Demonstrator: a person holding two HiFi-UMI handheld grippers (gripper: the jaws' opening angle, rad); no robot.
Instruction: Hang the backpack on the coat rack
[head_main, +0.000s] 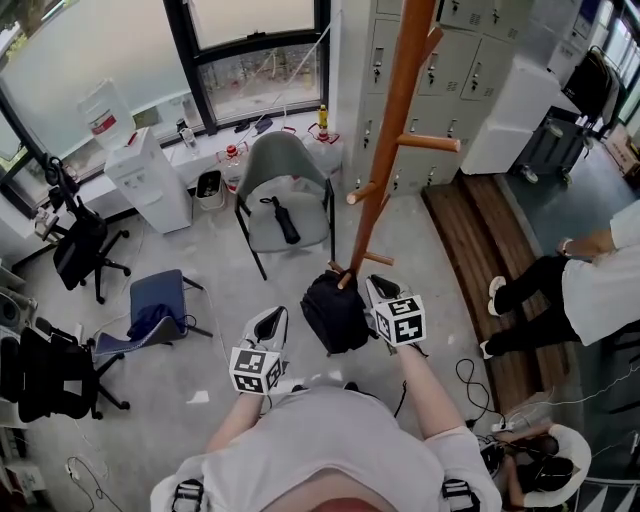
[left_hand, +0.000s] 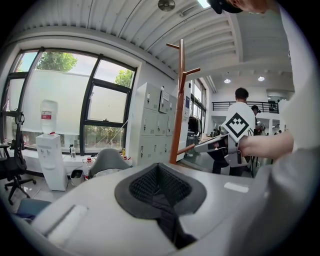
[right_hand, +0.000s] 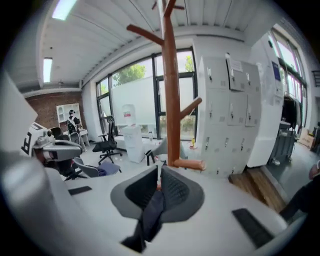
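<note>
A black backpack (head_main: 335, 312) hangs beside the lower part of the wooden coat rack (head_main: 395, 120), just left of its pole. My right gripper (head_main: 372, 290) is above the backpack's right side, shut on its dark strap (right_hand: 150, 215), which runs down between the pads (right_hand: 172, 187). The rack's pole (right_hand: 171, 100) rises straight ahead in the right gripper view, with a short peg (right_hand: 189, 163) just beyond the jaws. My left gripper (head_main: 272, 320) is held to the left of the backpack, apart from it. Its jaws are shut with nothing between them (left_hand: 159, 172).
A grey chair (head_main: 285, 200) with a folded umbrella stands behind the rack. A blue chair (head_main: 158, 300) and black office chairs (head_main: 85, 250) are at the left. A water dispenser (head_main: 150, 180) stands by the window, with lockers (head_main: 450, 70) behind. A person (head_main: 590, 290) stands at the right by the wooden platform (head_main: 480, 250). Cables (head_main: 470, 385) lie on the floor.
</note>
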